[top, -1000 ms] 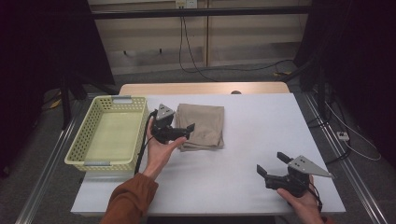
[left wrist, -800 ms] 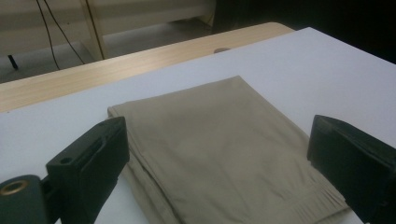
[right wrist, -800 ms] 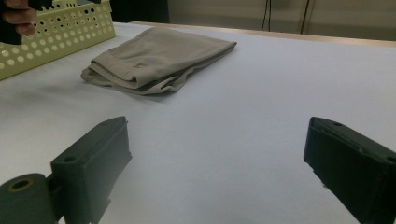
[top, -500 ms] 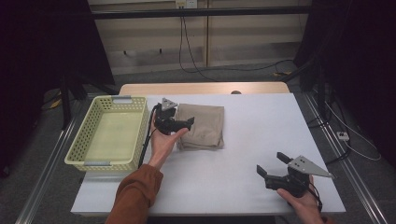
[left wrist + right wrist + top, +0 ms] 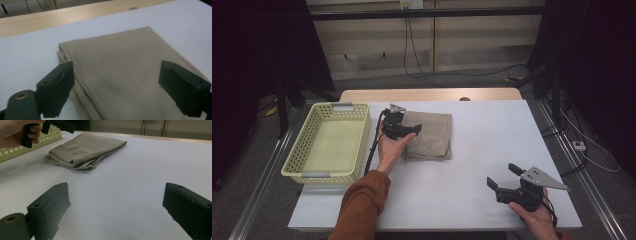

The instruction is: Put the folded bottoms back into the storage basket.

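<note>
Lying folded on the white table [image 5: 492, 150], just right of the yellow basket [image 5: 328, 145]: the beige cloth [image 5: 432, 134]. Hovering over the left edge of the cloth: the left gripper [image 5: 117, 85], jaws wide but just now closing a little, cloth below and between them, pads not pressing it. Resting near the front right corner of the table, well apart from the cloth: the right gripper [image 5: 504, 176], jaws spread wide, gripping nothing.
</note>
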`<state>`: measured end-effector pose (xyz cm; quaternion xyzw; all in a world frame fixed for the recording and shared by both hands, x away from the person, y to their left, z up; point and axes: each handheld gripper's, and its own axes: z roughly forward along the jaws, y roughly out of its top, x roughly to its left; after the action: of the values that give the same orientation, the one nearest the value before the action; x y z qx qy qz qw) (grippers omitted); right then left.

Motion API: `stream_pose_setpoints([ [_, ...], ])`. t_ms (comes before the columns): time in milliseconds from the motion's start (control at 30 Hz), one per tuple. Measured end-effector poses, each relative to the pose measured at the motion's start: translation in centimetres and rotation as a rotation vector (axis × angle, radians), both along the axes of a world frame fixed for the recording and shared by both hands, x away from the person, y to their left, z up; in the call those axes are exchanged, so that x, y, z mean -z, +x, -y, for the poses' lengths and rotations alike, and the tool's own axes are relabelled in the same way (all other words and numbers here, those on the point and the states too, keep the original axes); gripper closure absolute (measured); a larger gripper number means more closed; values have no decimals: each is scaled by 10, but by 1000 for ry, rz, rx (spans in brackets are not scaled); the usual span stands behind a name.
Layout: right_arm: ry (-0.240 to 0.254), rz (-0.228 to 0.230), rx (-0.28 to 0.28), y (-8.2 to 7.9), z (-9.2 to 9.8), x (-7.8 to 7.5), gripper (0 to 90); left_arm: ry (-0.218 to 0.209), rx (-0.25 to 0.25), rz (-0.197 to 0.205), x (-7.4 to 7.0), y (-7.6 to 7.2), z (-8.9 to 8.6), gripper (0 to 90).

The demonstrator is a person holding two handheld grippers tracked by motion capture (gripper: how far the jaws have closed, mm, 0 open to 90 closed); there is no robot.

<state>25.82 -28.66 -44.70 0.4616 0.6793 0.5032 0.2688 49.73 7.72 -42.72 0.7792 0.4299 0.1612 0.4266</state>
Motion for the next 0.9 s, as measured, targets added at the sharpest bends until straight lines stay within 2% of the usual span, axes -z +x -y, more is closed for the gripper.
stream_pose_setpoints([
  [33,0,0,0,0,0,0,65,0,-27,-23,5,4,-1,144],
  [67,0,1,0,0,0,0,65,4,-26,-44,6,6,-2,145],
  [133,5,-1,2,0,1,0,65,23,-29,-43,9,9,-4,178],
  [200,7,-5,3,1,1,0,65,18,-56,-52,14,14,-9,187],
  [267,2,-12,-4,0,0,0,66,-18,-83,-116,18,16,-14,193],
  [300,4,-14,-5,0,0,1,66,-35,-71,-141,19,17,-14,193],
  [333,4,-13,-7,0,-1,1,65,-20,-62,-143,20,16,-13,203],
  [367,6,-13,-6,0,-1,1,65,18,-64,-131,20,15,-10,228],
  [400,5,-13,-7,1,-1,1,65,36,-60,-116,20,15,-9,231],
  [467,5,-15,-6,1,-1,1,65,34,-61,-122,21,16,-9,240],
  [567,6,-14,-6,0,-1,1,65,67,-80,-147,28,19,-11,239],
  [600,7,-15,-6,0,-1,1,65,68,-84,-162,32,21,-12,239],
  [667,6,-14,-6,1,-1,1,65,55,-84,-156,33,21,-12,221],
  [733,5,-14,-6,1,0,1,65,68,-79,-157,33,21,-10,221],
  [800,4,-15,-6,1,-1,1,65,60,-65,-164,32,21,-8,288],
  [867,2,-13,-8,1,-1,1,65,21,-66,-186,31,21,-7,359],
  [900,1,-13,-9,1,-1,1,65,25,-65,-187,31,21,-5,379],
])
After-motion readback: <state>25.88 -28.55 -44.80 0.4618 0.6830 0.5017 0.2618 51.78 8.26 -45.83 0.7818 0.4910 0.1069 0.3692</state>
